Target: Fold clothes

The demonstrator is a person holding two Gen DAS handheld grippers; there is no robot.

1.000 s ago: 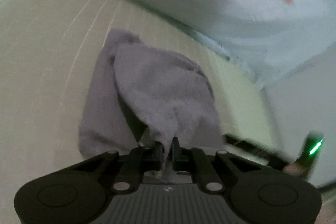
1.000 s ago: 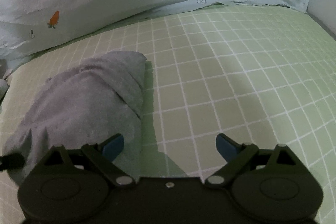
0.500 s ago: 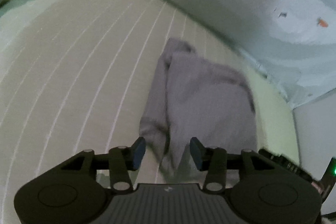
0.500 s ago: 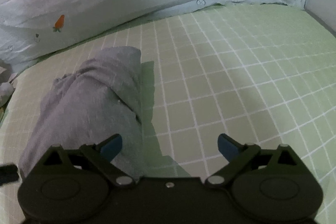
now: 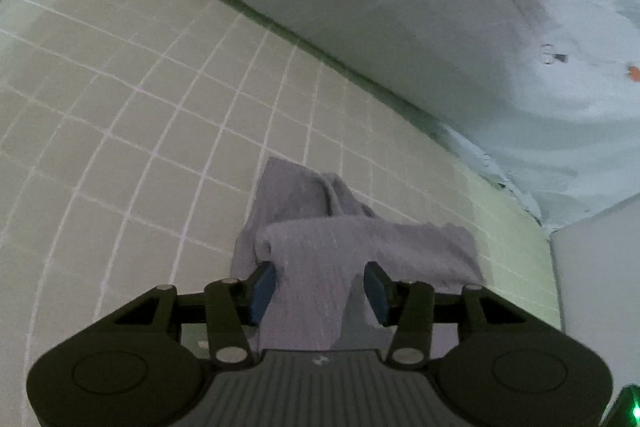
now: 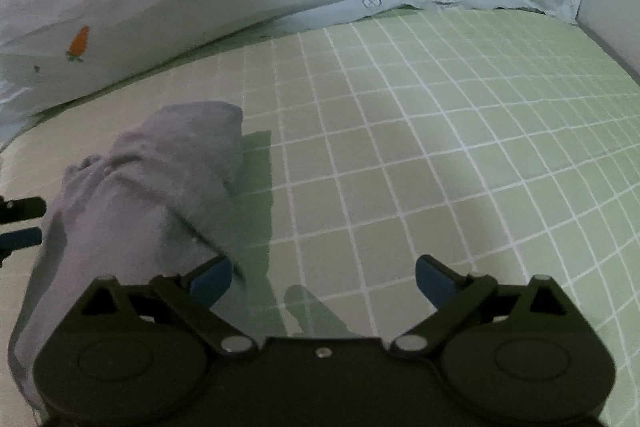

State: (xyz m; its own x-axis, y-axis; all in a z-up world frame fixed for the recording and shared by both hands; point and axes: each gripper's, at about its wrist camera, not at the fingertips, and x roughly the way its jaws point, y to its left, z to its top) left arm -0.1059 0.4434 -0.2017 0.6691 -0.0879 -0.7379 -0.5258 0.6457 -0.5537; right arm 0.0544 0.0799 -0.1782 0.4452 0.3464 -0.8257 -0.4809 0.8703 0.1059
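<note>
Cloth (image 5: 344,247) — no legible writing

The near end of the grey garment (image 5: 320,267) runs down behind the left gripper (image 5: 319,287) body, out of sight. In the right wrist view the garment's (image 6: 152,187) lower left is cut by the picture's edge and covered by the right gripper (image 6: 324,275) body. Prints on the quilt (image 5: 500,27) above the garment are too small to read.
</note>
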